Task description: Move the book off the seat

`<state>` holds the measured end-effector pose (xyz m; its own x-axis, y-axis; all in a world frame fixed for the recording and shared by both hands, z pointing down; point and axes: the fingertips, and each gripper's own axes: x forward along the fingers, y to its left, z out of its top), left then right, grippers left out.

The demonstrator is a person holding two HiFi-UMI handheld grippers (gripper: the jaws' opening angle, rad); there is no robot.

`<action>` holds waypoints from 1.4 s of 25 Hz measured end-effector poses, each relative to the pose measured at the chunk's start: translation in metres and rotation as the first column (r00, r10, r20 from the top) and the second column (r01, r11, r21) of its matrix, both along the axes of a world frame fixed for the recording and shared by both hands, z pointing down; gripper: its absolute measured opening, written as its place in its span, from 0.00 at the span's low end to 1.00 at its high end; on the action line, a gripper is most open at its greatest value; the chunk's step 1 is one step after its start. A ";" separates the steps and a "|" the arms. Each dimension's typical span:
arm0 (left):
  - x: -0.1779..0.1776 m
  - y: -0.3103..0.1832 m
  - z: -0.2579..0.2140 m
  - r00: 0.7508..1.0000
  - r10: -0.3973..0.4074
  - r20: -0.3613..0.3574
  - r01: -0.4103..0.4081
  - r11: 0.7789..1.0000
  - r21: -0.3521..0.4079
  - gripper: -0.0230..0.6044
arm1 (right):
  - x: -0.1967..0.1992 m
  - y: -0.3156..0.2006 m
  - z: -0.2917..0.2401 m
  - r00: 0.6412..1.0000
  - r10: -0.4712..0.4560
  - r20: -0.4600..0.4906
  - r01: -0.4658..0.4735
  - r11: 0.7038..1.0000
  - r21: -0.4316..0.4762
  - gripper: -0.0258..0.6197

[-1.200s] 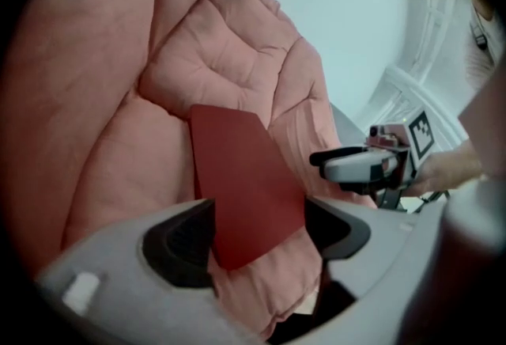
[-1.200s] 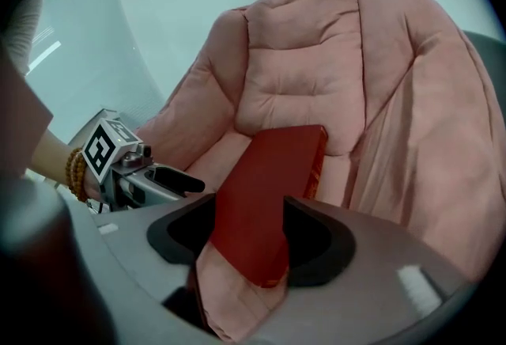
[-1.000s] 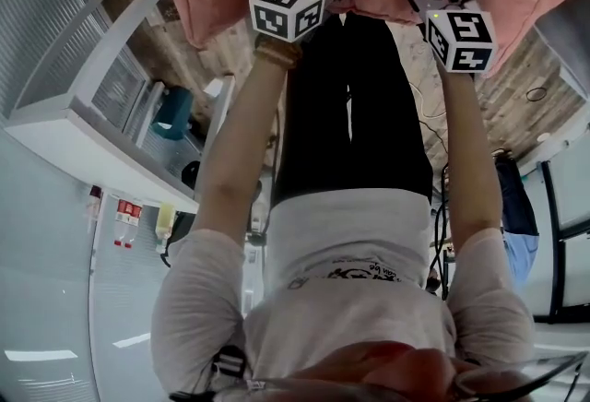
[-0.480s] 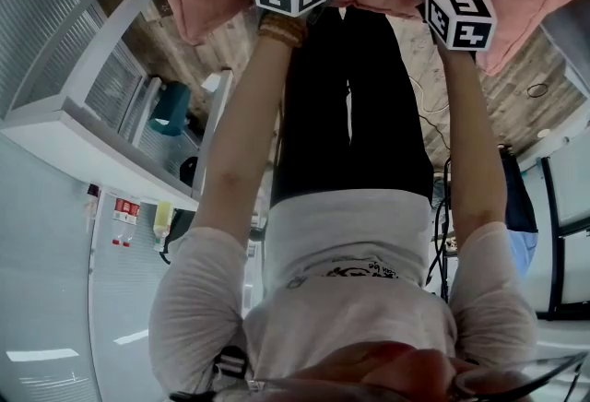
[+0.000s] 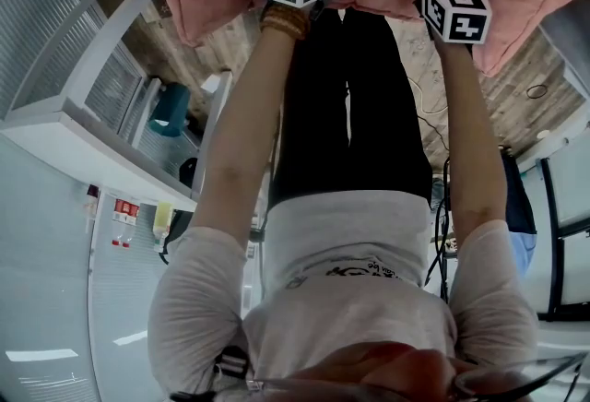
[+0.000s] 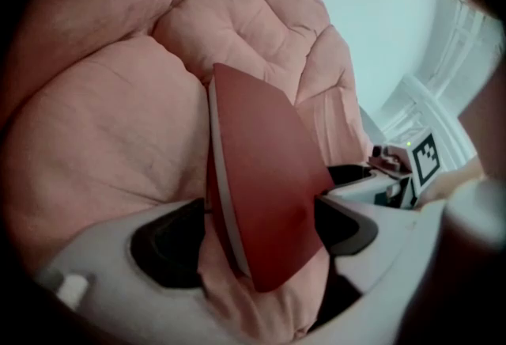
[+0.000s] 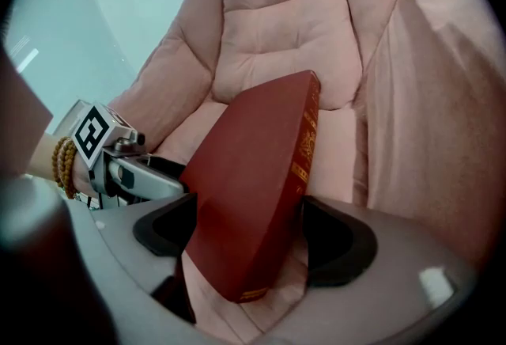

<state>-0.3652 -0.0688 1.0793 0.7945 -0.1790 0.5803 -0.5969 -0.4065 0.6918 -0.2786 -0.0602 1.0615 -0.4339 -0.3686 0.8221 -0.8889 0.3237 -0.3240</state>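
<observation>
On the pink quilted seat: one red hardback book, the item to be removed, not yet lifted.

Position: it rests against the cushion, with its near end low at the front and its far end raised toward the backrest.

Long axis: runs away from the person, climbing toward the backrest. The page edge is on the person's left and the gilt-lettered spine on the right.

Tools: the left gripper has its jaws spread to their widest. They have just been opening, the book's near end lies between them, and no squeeze is evident. The right gripper is the same: jaws wide, just been opening, book between them, unclamped.

Handling note, as a judgement: seat both pairs well onto the near end and close them evenly. Keep cushion fabric out of the bite, then raise both hands level so the book does not twist.
</observation>
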 end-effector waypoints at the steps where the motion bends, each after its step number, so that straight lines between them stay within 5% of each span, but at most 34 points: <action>1: 0.001 0.000 0.001 1.000 0.005 -0.001 -0.005 1.000 -0.003 0.71 | 0.000 0.000 0.001 1.000 0.002 0.002 -0.002 1.000 -0.002 0.70; 24: 0.015 -0.002 -0.015 0.999 0.039 0.024 -0.039 0.999 -0.001 0.67 | -0.001 0.000 -0.012 0.999 0.024 0.045 -0.024 1.000 0.000 0.66; 35: 0.003 -0.003 -0.054 0.996 0.059 0.072 -0.063 0.996 0.058 0.67 | -0.013 0.002 -0.047 0.996 0.045 0.074 -0.046 0.999 0.016 0.66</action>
<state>-0.3621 -0.0716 1.0253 0.7631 -0.1676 0.6242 -0.6154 -0.4836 0.6224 -0.2913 -0.0584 1.0143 -0.4757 -0.4032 0.7818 -0.8767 0.2900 -0.3839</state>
